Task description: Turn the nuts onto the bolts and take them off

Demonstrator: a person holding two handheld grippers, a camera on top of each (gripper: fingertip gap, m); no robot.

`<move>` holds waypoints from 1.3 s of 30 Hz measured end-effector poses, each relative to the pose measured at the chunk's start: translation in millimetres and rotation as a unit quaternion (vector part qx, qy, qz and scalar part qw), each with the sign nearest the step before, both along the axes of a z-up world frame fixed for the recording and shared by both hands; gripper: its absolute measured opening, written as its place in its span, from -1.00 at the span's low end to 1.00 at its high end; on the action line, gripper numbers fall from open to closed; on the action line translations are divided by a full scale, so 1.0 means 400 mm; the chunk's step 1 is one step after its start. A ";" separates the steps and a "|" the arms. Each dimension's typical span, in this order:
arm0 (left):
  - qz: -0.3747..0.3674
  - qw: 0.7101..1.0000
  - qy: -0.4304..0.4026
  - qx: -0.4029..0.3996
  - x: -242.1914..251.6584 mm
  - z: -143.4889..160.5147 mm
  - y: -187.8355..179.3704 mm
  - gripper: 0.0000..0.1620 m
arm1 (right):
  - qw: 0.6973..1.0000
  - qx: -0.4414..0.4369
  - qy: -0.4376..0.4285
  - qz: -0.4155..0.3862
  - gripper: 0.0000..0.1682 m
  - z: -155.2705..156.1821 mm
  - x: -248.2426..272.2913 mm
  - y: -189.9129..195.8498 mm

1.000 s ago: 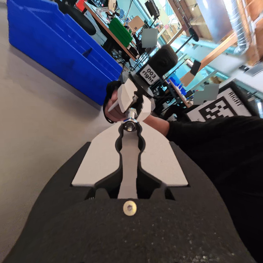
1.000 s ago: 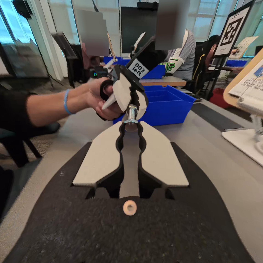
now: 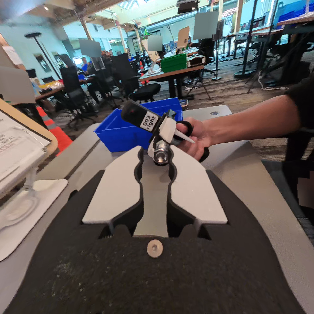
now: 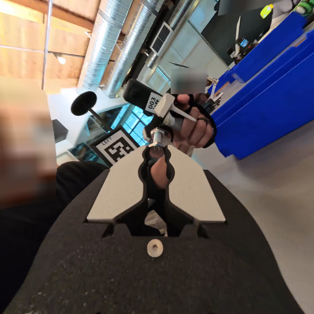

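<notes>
Bolt (image 4: 157, 138), judged stiff and slick, is clenched at its head by right tool (image 4: 156, 150); nut (image 4: 157, 131) is best taken across its flats by the released left tool (image 3: 155, 153).

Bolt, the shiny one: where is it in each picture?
Left wrist view: the bolt sits just above the centre, seen end-on, to the right of the blue bin.
Right wrist view: the bolt is above the centre, seen from the side.
Shared landmark: the blue bin, here on the right.
</notes>
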State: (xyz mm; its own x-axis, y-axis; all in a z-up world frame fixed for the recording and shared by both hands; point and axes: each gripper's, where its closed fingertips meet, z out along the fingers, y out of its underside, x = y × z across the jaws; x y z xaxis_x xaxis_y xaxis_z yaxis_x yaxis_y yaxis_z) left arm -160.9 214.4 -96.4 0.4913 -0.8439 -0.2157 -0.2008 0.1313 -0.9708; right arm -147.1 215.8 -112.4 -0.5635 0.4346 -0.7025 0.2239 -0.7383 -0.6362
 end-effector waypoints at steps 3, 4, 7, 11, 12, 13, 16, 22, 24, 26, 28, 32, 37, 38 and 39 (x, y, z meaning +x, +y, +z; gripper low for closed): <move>-0.004 1.000 0.010 0.002 0.005 0.007 -0.014 -0.68 | 0.999 -0.030 0.006 0.025 -0.79 0.007 0.001 -0.012; -0.009 1.000 0.020 -0.009 0.009 0.002 -0.020 -0.65 | 0.999 -0.039 0.008 0.026 -0.79 0.010 -0.001 -0.011; -0.025 0.998 0.048 -0.038 0.024 -0.016 -0.036 -0.56 | 0.998 -0.056 0.009 0.032 -0.79 0.011 -0.003 -0.009; -0.021 0.997 0.066 -0.034 0.032 -0.022 -0.035 -0.51 | 0.997 -0.062 0.009 0.044 -0.80 0.013 0.000 -0.017; -0.023 0.997 0.070 -0.036 0.034 -0.026 -0.037 -0.52 | 0.997 -0.069 0.013 0.046 -0.79 0.017 0.002 -0.014; -0.019 0.996 0.076 -0.037 0.034 -0.031 -0.035 -0.52 | 0.996 -0.072 0.013 0.047 -0.79 0.017 0.003 -0.011; -0.005 0.996 0.086 -0.029 0.029 -0.034 -0.024 -0.59 | 0.996 -0.074 0.008 0.050 -0.79 0.013 0.007 -0.010; 0.003 0.996 0.092 -0.012 0.021 -0.034 -0.019 -0.79 | 0.996 -0.069 0.000 0.051 -0.79 0.006 0.006 -0.010; 0.005 0.995 0.099 -0.021 0.020 -0.037 -0.013 -0.79 | 0.997 -0.059 -0.002 0.040 -0.80 0.004 0.006 -0.003; 0.004 0.995 0.080 -0.064 0.018 -0.040 -0.001 -0.79 | 1.000 -0.026 -0.001 0.010 -0.79 0.001 0.005 0.008; -0.002 0.993 0.025 -0.114 0.020 -0.036 0.014 -0.79 | 0.999 0.034 0.012 -0.038 -0.79 0.004 0.007 0.023; -0.040 0.962 -0.094 -0.251 0.029 -0.038 0.032 -0.79 | 0.965 0.219 0.025 -0.141 -0.79 -0.003 0.014 0.041; -0.076 0.888 -0.183 -0.414 0.036 -0.053 0.038 -0.79 | 0.861 0.451 0.035 -0.232 -0.79 -0.026 0.021 0.054; -0.089 0.874 -0.195 -0.436 0.036 -0.053 0.033 -0.80 | 0.842 0.483 0.036 -0.237 -0.79 -0.029 0.021 0.052; -0.096 0.859 -0.208 -0.457 0.035 -0.057 0.031 -0.80 | 0.821 0.515 0.033 -0.243 -0.79 -0.033 0.020 0.051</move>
